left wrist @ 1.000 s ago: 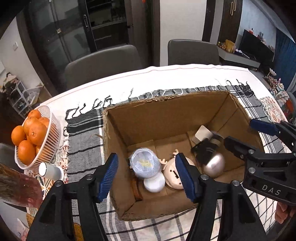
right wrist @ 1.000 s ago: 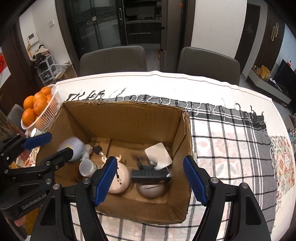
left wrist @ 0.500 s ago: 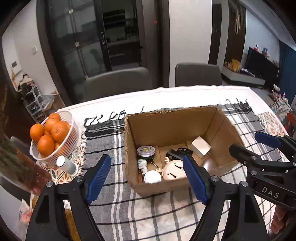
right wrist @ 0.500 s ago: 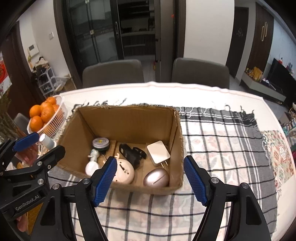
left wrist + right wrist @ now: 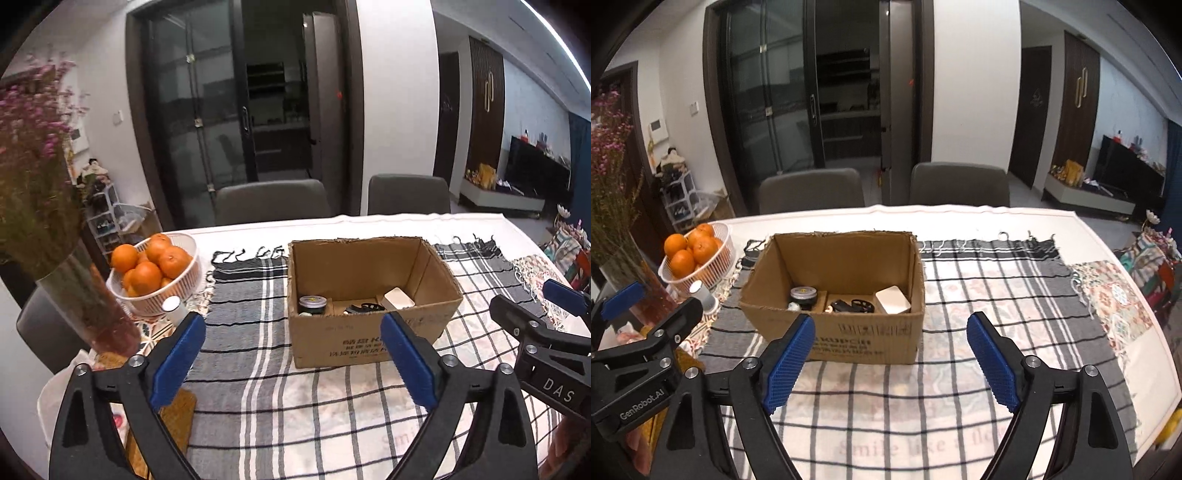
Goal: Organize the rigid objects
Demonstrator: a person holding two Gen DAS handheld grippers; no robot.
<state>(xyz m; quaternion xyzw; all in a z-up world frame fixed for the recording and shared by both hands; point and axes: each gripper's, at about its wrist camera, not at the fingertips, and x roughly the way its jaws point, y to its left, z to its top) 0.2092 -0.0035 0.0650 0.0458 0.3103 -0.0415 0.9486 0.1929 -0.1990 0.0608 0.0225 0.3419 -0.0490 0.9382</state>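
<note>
Both tongs, left (image 5: 291, 354) and right (image 5: 890, 360), stand wide open and hold nothing. The cardboard box (image 5: 846, 332) sits on the checked cloth (image 5: 979, 295), holding a tin (image 5: 803, 294), a white adapter (image 5: 892, 300) and a black clip (image 5: 853, 306). These items look light and stiff; grip each across its narrow sides.

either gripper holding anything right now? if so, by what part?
Nothing is held. The left gripper and right gripper are both open and empty, hovering short of the cardboard box.
</note>
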